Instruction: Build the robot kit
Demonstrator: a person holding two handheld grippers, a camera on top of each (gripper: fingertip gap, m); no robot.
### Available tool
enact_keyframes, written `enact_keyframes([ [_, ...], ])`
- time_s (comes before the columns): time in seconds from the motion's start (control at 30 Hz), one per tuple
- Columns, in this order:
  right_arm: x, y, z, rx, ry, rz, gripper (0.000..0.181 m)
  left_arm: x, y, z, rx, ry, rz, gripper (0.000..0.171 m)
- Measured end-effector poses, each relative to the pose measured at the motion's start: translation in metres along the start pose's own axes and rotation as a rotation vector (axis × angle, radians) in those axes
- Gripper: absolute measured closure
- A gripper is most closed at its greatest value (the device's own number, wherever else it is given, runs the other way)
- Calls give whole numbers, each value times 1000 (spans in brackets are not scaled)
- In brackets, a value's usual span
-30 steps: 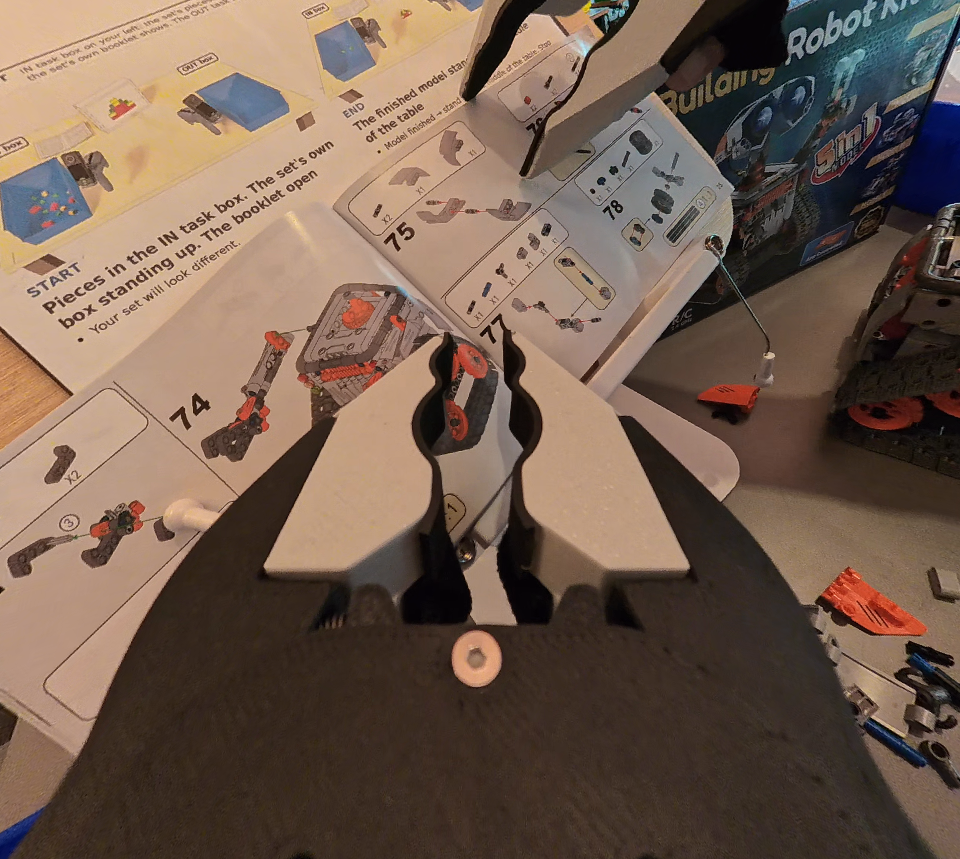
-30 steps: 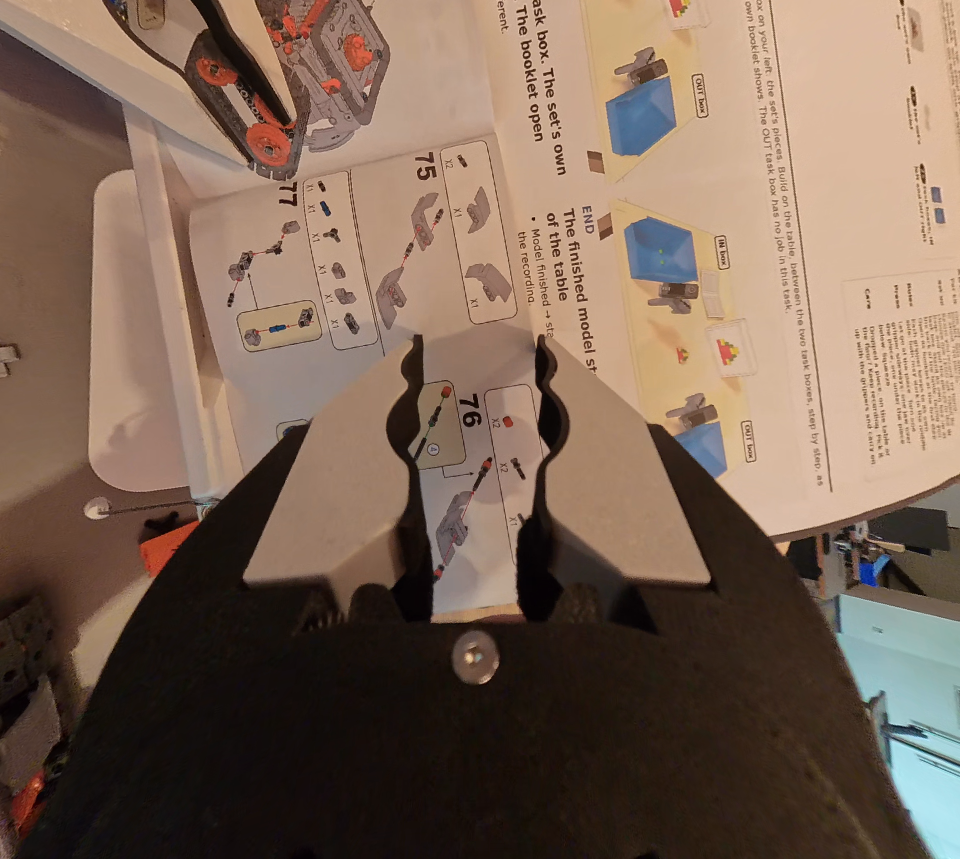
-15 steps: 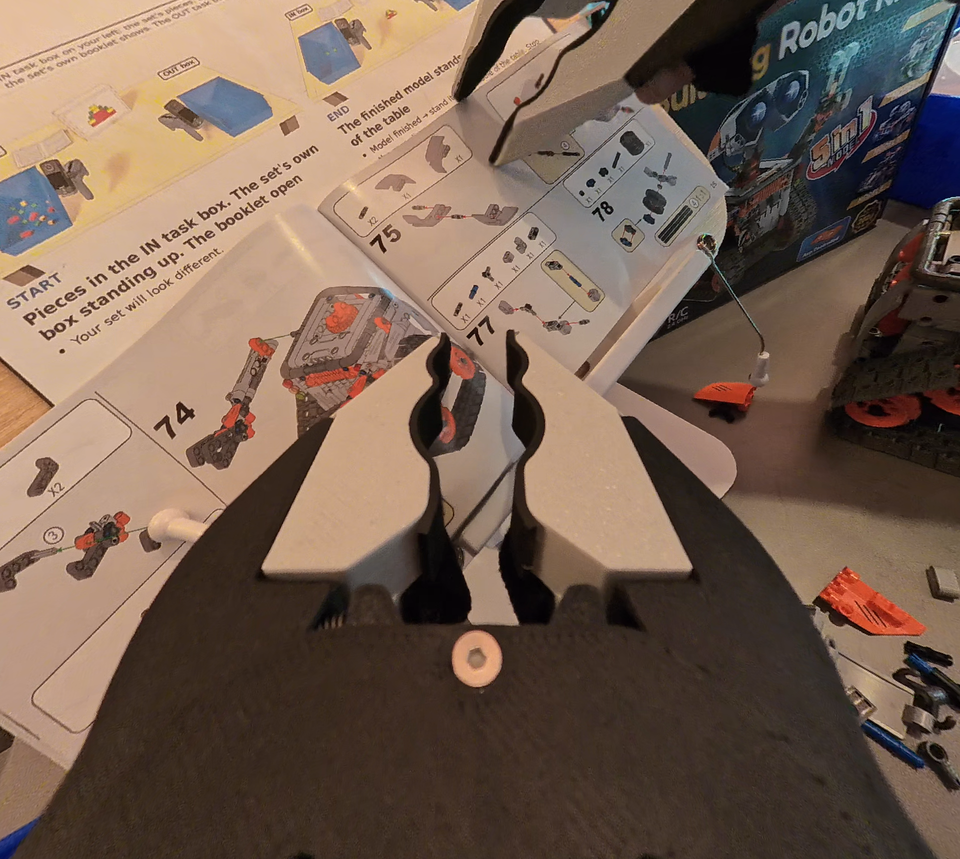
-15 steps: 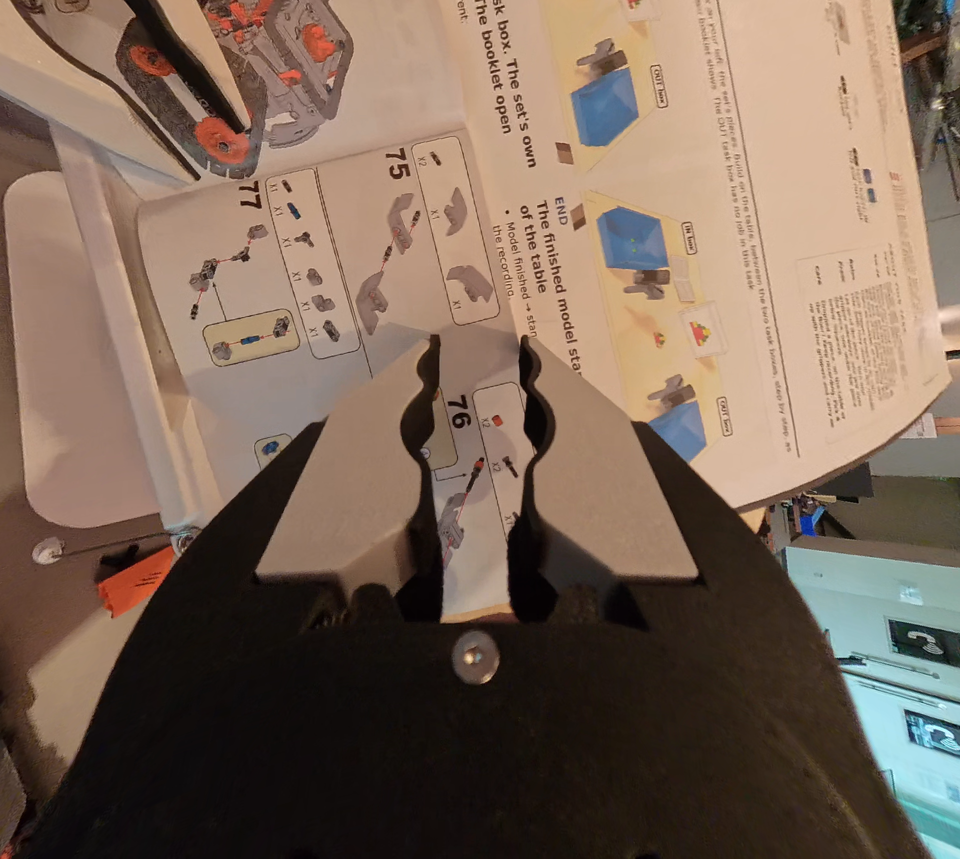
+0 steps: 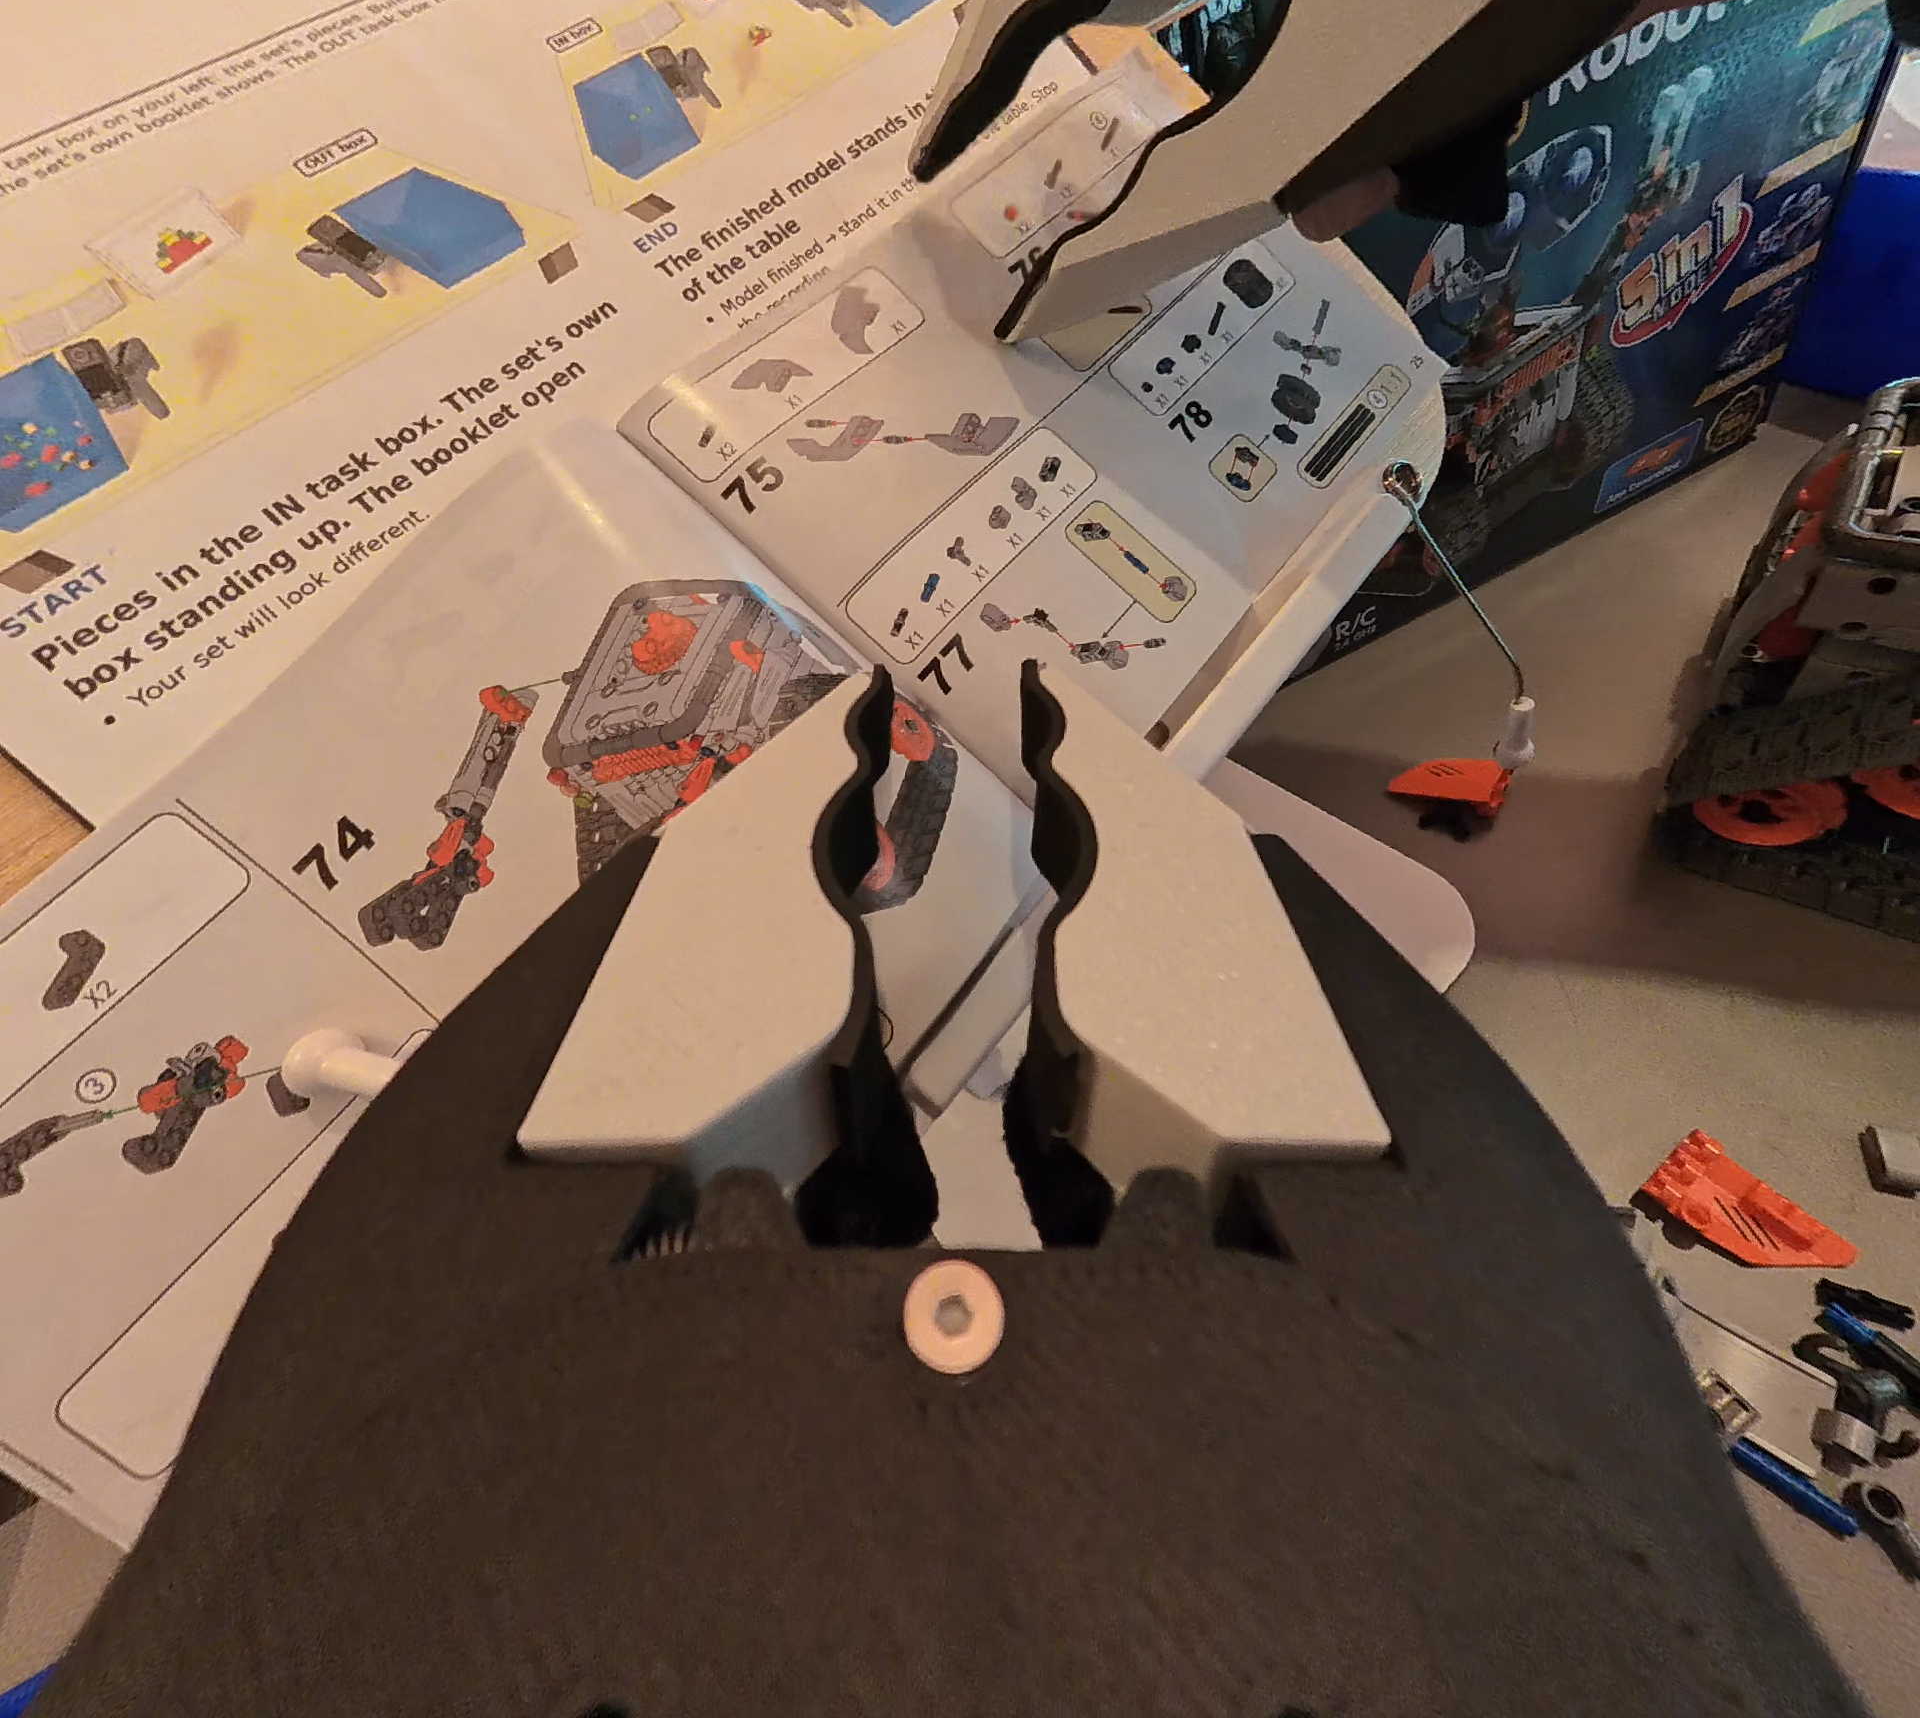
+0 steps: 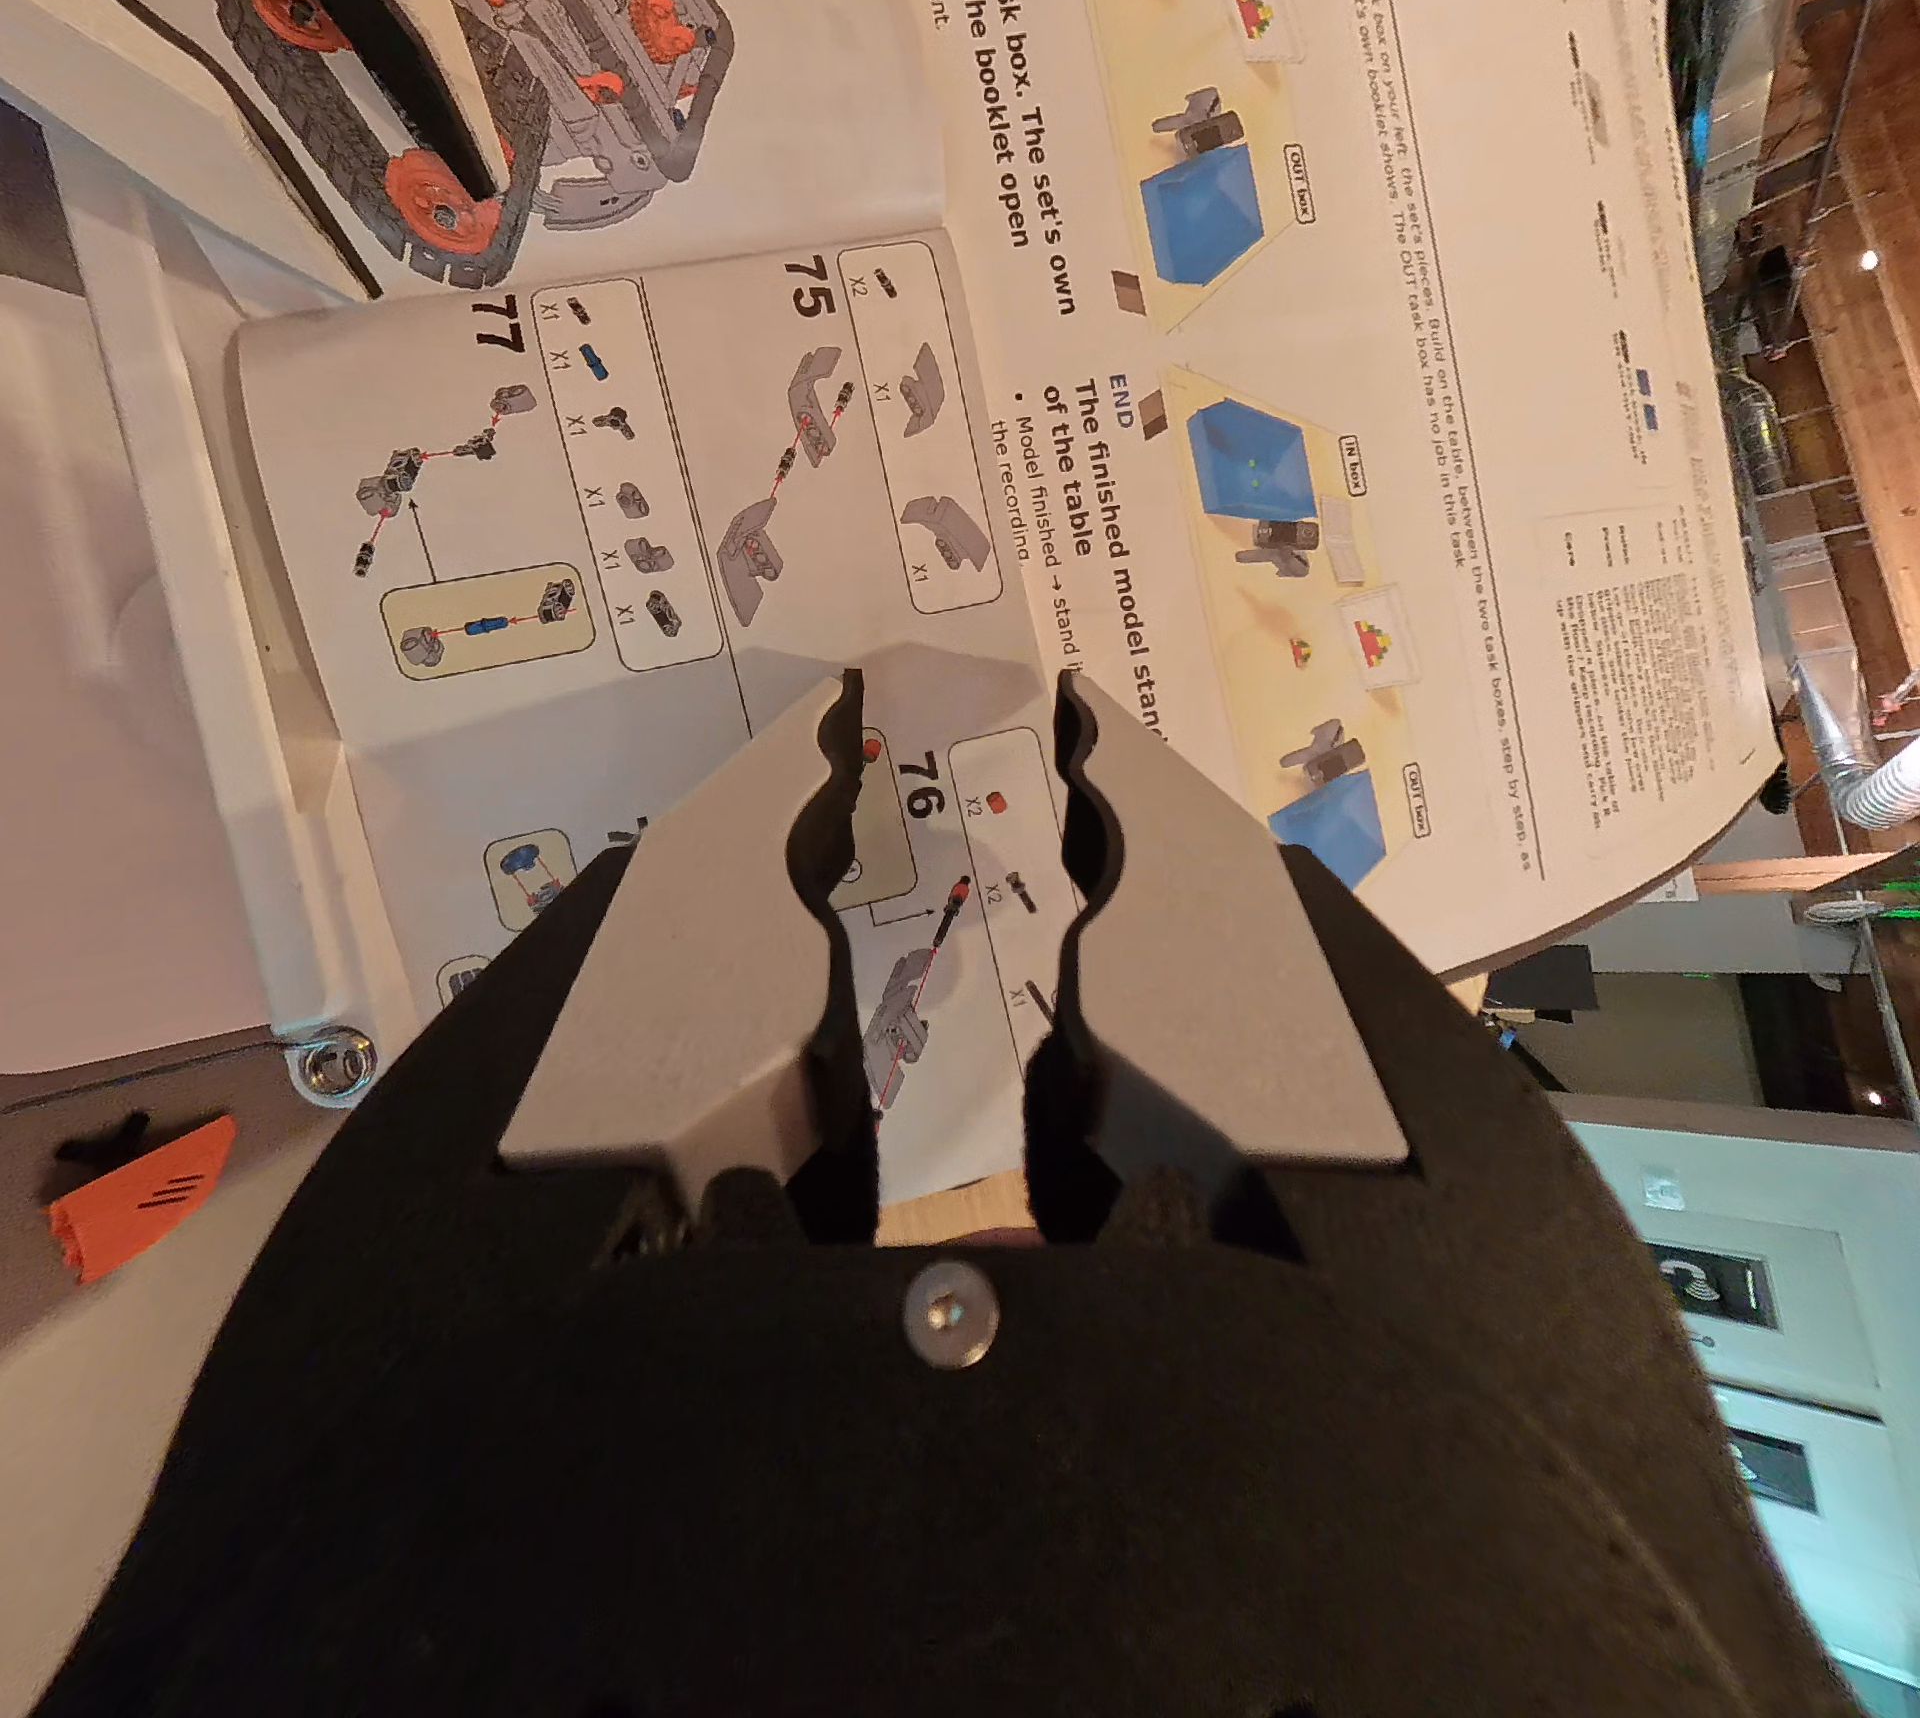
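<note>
An open instruction booklet (image 5: 914, 463) rests on a white stand (image 5: 1351, 920). My left gripper (image 5: 951, 681) is open by a narrow gap at the booklet's fold. The lower corner of the left page with the tracked-model drawing lies between its fingers. My right gripper (image 6: 956, 681) is open over the top of the right page (image 6: 675, 442), with that page's upper part between its fingers. It also shows in the left wrist view (image 5: 966, 245) at the top. The left gripper's fingers (image 6: 156, 89) show at the right wrist view's top left.
A large printed sheet (image 5: 312, 110) lies behind the booklet. A kit box (image 5: 1662, 266) stands at the right, with a part-built tracked model (image 5: 1808, 681) beside it. Orange pieces (image 5: 1745, 1211) and small loose parts (image 5: 1849, 1388) lie on the grey table. A wire page clip (image 5: 1475, 619) hangs off the stand. Some 11 cm of space lies between my two pairs of fingers.
The right gripper's jaws narrowed, then widened a little, and it shifted slightly over the right page's top. The left gripper stayed at the fold with about the same gap.
</note>
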State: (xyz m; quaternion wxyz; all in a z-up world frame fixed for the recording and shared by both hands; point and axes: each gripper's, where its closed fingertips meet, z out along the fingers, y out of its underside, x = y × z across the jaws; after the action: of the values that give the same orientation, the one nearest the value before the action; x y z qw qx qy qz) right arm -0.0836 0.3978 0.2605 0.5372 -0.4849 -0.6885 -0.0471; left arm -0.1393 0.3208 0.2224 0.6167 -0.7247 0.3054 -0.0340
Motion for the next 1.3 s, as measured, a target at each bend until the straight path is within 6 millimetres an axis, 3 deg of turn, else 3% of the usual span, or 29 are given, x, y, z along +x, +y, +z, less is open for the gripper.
enact_keyframes([
  [0.13,-4,2,0,1,-24,17,154,1,0,0,0,1,2,149],
  [0.37,1,4,1,21,-93,140,144,1,0,0,1,5,1,150],
  [0.8,1,2,2,12,-54,98,151,-1,1,0,1,0,0,149],
  [1.03,16,4,3,20,54,93,181,0,1,0,0,1,2,150],
  [1.3,0,-5,-9,23,-114,136,181,0,0,0,5,2,0,148],
])
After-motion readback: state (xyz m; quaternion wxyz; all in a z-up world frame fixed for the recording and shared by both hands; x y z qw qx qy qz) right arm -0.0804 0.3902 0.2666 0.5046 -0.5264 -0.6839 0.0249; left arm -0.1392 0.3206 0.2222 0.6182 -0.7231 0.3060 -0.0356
